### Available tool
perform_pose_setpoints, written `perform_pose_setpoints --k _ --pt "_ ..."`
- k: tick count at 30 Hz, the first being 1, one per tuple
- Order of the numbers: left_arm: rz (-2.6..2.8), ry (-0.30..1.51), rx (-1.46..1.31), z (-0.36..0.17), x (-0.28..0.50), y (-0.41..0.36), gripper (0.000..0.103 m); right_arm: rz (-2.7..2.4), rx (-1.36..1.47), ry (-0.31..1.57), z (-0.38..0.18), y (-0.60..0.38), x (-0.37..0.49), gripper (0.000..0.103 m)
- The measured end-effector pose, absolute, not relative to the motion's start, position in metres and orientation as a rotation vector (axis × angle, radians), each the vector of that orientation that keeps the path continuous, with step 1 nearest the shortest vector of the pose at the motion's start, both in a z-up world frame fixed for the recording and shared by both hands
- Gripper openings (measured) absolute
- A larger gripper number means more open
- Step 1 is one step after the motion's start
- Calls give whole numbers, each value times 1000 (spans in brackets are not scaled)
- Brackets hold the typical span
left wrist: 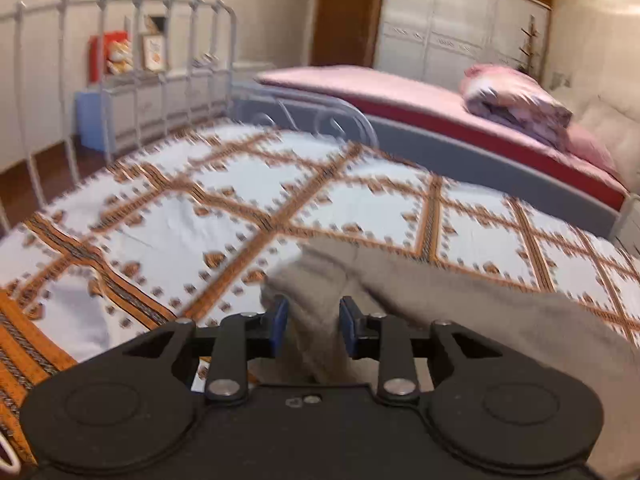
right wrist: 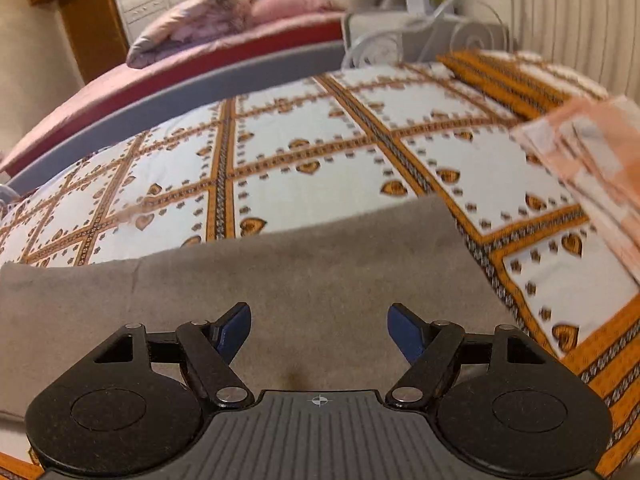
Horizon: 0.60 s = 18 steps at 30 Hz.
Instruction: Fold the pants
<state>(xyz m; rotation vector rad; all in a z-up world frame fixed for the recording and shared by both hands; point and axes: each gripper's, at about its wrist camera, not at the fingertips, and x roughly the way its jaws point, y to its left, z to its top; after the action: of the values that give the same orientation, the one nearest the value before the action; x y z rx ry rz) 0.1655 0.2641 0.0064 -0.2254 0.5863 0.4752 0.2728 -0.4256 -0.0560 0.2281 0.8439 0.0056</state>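
Bedroom surroundings are seen: a bed point(right wrist: 304, 132) covered by a white sheet with orange bands and heart motifs, a white metal bedstead point(left wrist: 120, 72) at one end, and a second bed with pink bedding point(left wrist: 400, 92) beyond. Grey pants point(right wrist: 280, 272) are spread across the near part of the patterned bed.

A bunched fold of the pants is gripped by the left tongs point(left wrist: 313, 322), with cloth pressed between the blue pads and seemingly raised off the sheet. The right tongs point(right wrist: 319, 332) are held open above a flat stretch of the fabric, nothing being between them.

The step in hand is judged to be a fold carried over. It is best done if the lifted edge is kept taut and drawn level over the flat part, while the flat layer is pinned or smoothed by the right tongs so that no crease is trapped.

A stack of pinkish folded cloth point(right wrist: 596, 168) is seen at the right edge. No containers are seen on the bed.
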Motion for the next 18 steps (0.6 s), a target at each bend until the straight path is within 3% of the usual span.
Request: perform_pose_setpoints --k 4,9,11,13,14,15,16,18 --pt "577 518 -236 14 165 268 40 23 176 808 -52 -417 275 75" --pt "368 578 -193 4 193 250 44 55 61 808 -60 -401 287 75" --pt "286 655 -132 -11 210 241 54 71 15 814 -66 -395 294 75" --pt "323 823 -99 -37 228 245 51 -44 -78 917 -86 -398 306 80" --pt "319 811 -97 -38 226 248 51 -94 -52 961 -94 -408 309 86" --pt "320 768 -119 -32 222 252 46 -112 31 966 -91 -421 309 88" --pt "331 727 -161 -26 216 257 48 -129 62 950 -85 -425 309 88" --pt "390 678 -181 -19 213 262 49 -87 57 822 -65 -419 298 88"
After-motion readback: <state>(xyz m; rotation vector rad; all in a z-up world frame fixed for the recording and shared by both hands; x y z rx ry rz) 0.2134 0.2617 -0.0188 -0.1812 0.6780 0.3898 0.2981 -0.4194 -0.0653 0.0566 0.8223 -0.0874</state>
